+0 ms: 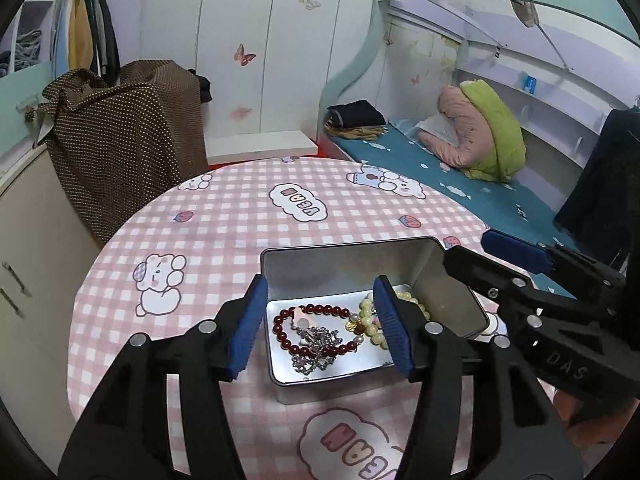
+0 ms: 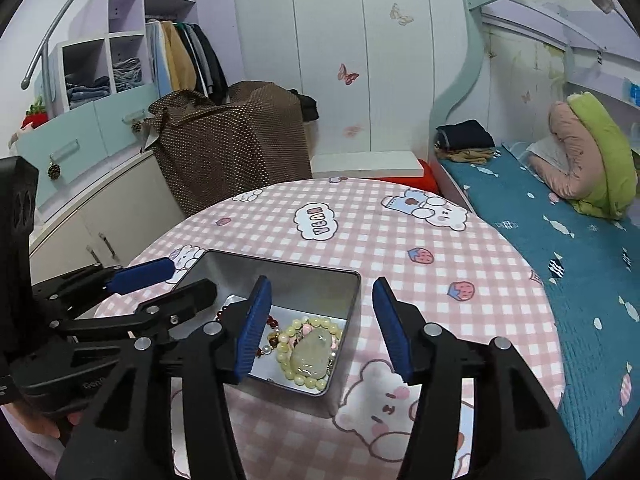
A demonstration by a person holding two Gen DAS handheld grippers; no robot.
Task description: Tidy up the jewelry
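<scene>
An open silver tin (image 1: 340,256) (image 2: 352,292) sits on the round table. In it lie a dark red bead bracelet (image 1: 316,312), a silver chain piece (image 1: 316,350) and a pale yellow bead bracelet (image 1: 366,308) (image 2: 316,326) with a pale green stone pendant (image 2: 312,350). My left gripper (image 1: 322,326) is open and empty, its fingers straddling the tin's left wall and contents. My right gripper (image 2: 322,330) is open and empty, straddling the tin's right wall. Each gripper shows in the other's view, the right one (image 1: 476,256) and the left one (image 2: 176,280).
The table wears a pink checked cloth (image 1: 240,216) with bear prints. Behind stand a brown dotted covered object (image 1: 128,140), a white wardrobe (image 1: 256,40) and a bunk bed with blue mattress (image 1: 460,184) on the right. A low cabinet (image 2: 100,216) stands left.
</scene>
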